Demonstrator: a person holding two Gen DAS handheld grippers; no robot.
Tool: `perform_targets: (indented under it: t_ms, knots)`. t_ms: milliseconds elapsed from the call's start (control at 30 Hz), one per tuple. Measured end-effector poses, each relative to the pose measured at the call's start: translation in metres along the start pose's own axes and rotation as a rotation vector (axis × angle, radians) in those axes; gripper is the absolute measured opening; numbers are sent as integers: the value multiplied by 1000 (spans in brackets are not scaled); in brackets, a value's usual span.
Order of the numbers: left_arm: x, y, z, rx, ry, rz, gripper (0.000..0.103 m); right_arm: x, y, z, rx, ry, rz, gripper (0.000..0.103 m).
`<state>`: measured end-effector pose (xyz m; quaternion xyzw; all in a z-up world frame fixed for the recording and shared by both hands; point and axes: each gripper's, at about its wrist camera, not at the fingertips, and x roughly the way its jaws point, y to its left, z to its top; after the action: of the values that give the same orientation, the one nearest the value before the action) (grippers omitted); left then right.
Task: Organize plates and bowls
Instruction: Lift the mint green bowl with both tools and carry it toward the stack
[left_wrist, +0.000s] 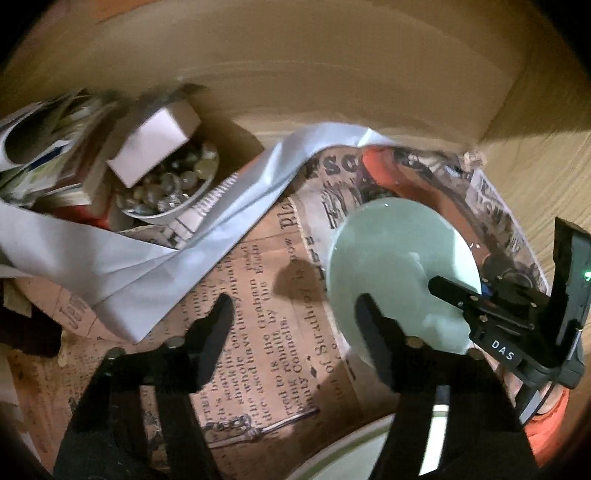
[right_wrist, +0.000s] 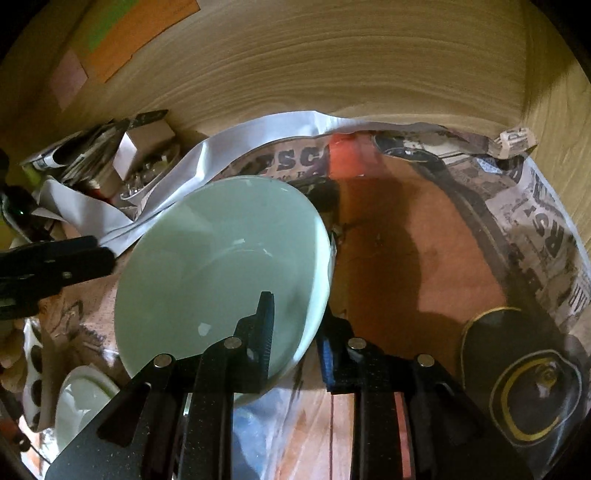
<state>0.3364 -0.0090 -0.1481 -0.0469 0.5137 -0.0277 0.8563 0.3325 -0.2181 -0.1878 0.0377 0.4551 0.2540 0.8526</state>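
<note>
Gripping the rim of a pale green bowl (right_wrist: 221, 266), the right tongs (right_wrist: 295, 325) are pinching its near edge with one finger inside and one outside, so the bowl is tilting up and away to the left of that hand, above the newspaper lining (left_wrist: 258, 332) of a wooden shelf. The left tongs (left_wrist: 299, 325) are standing open and holding nothing, with the bowl just to their right and touching neither finger as far as I can tell. The right hand is plainly the nearer one, and any setting-down will probably be turning on lowering the bowl's far edge toward the paper. Counting dishes: one green bowl in the grip, one white dish (right_wrist: 85, 398) lying at the lower left, one bowl of glass beads (left_wrist: 170, 184) sitting well apart at the back, and one dark gold-ringed plate (right_wrist: 528, 380) resting at the right.
</note>
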Motion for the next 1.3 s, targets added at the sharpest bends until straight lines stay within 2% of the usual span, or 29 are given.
perform_targets:
  t_ms: [133, 233, 300, 367, 533, 700, 967, 1300]
  knots:
    - [11, -8, 6, -4, 39, -18, 55, 9, -10, 6, 31, 3, 44, 23]
    - [21, -16, 9, 17, 61, -13, 40, 4, -11, 5, 33, -13, 45, 23]
    - [27, -21, 9, 36, 76, -16, 24, -2, -12, 4, 35, -40, 45, 23]
    - [33, -26, 9, 50, 94, -27, 14, -4, -13, 5, 31, -52, 52, 23]
    - [34, -30, 8, 68, 79, 1, 11, -3, -11, 5, 24, -54, 33, 19]
    - [23, -29, 4, 59, 61, -17, 11, -9, -9, 6, 29, -67, 33, 18]
    - [-30, -29, -14, 77, -73, -28, 11, -40, 8, 8, 5, -140, 36, 19]
    - [-86, -16, -51, 70, -219, -19, 11, -76, 46, 1, -53, -220, 54, 19]
